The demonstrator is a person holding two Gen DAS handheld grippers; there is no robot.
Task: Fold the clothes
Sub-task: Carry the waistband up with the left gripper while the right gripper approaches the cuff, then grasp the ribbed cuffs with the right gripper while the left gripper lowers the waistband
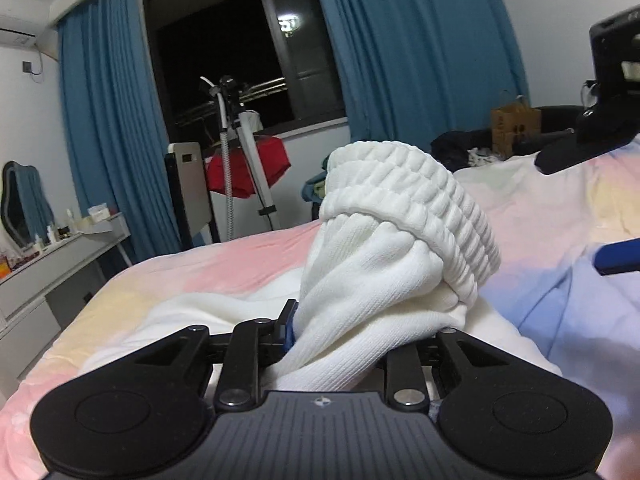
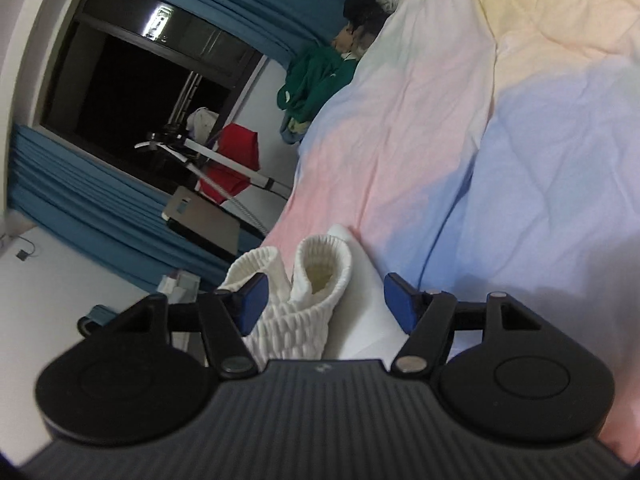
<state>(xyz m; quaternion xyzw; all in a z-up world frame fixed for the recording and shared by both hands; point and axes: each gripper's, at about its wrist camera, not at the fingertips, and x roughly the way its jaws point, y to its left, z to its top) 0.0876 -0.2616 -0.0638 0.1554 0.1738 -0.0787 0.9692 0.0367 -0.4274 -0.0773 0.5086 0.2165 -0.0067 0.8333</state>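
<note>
White knit garment lay bunched on the bed — left gripper pinched a gathered fold to carry it, right gripper gaped empty around a cuff.

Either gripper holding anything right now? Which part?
Left gripper is shut on the white sweater, pinching bunched sleeve fabric just below the ribbed cuff. Right gripper is open, holding nothing.

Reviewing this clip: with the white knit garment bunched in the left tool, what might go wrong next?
The left tool grips a thick wad of the white knit garment, so the bunched fabric may slip out or fold unevenly. The right tool stands open around the ribbed cuffs without pinching them; closing now could catch both cuffs together.
</note>
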